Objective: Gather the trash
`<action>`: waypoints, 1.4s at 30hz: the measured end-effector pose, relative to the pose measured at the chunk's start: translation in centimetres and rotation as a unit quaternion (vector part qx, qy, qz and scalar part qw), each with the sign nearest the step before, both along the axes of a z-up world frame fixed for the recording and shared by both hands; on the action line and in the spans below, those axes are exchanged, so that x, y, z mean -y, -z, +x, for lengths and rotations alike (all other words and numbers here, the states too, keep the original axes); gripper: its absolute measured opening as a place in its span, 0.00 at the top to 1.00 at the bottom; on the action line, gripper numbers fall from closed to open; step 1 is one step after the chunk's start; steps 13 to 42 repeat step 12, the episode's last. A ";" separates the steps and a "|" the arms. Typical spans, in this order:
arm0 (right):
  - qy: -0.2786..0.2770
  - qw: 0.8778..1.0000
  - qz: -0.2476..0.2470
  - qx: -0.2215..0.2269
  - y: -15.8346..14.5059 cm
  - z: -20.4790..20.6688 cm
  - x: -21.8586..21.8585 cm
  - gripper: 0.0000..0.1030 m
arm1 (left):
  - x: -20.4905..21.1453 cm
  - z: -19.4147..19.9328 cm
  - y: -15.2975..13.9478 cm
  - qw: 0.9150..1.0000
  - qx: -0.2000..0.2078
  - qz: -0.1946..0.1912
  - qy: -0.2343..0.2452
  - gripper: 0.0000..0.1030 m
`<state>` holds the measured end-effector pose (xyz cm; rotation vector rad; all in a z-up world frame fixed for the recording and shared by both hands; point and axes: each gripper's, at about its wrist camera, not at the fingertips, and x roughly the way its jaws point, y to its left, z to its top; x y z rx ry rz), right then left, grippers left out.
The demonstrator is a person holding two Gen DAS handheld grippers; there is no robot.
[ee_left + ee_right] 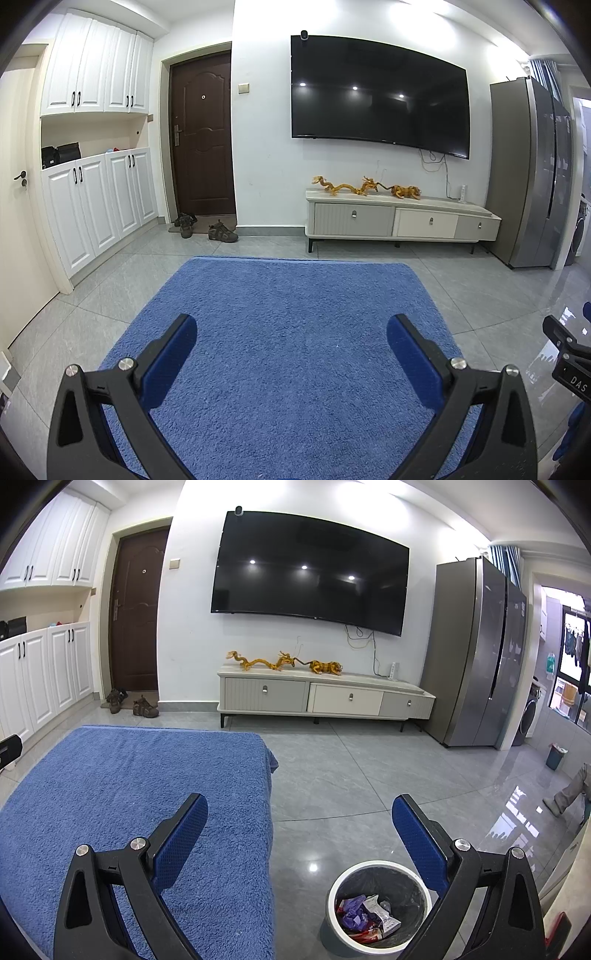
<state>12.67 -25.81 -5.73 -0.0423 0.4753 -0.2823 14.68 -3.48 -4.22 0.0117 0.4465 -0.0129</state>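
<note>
A white trash bin with a black liner stands on the floor by the right edge of a blue cloth-covered surface. It holds crumpled purple and white wrappers. My right gripper is open and empty, above the cloth's right edge and the bin. My left gripper is open and empty over the blue cloth. No loose trash shows on the cloth. Part of the right gripper shows at the left wrist view's right edge.
A TV cabinet with golden figurines stands under a wall TV. A grey fridge is at right, white cupboards and a brown door with shoes at left. A blue bin stands far right.
</note>
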 end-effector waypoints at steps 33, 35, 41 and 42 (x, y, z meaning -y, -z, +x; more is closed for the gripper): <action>0.005 1.000 -0.001 -0.001 0.1 -0.1 0.1 0.04 | -0.2 0.1 0.0 1.000 0.000 -0.002 0.000 0.00; 0.005 1.000 -0.001 -0.001 0.1 -0.1 0.1 0.04 | -0.2 0.1 0.0 1.000 0.000 -0.002 0.000 0.00; 0.005 1.000 -0.001 -0.001 0.1 -0.1 0.1 0.04 | -0.2 0.1 0.0 1.000 0.000 -0.002 0.000 0.00; 0.005 1.000 -0.001 -0.001 0.1 -0.1 0.1 0.04 | -0.2 0.1 0.0 1.000 0.000 -0.002 0.000 0.00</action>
